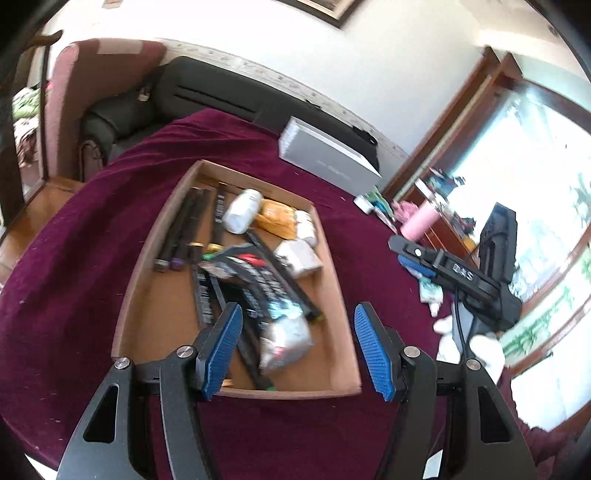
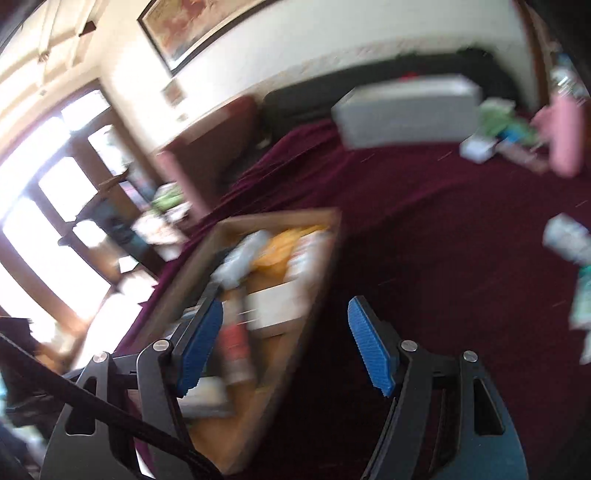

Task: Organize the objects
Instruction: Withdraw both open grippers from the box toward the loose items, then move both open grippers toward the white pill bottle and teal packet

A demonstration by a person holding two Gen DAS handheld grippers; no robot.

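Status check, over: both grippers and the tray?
Left gripper open, empty, above cardboard tray. Right gripper open, empty. Tray crowded: markers, white bottle.

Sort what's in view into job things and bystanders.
Job: cardboard tray, white bottle, markers, silver pouch, tube on the cloth.
Bystanders: grey box, pink bottle, black sofa, framed picture.

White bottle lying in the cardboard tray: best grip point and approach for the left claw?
Grip the white bottle across its round body at mid-length, coming from above. It lies on its side in the cardboard tray, partly resting on the black markers, with an orange packet right beside it, so side entry looks crowded. The left claw is open and empty.
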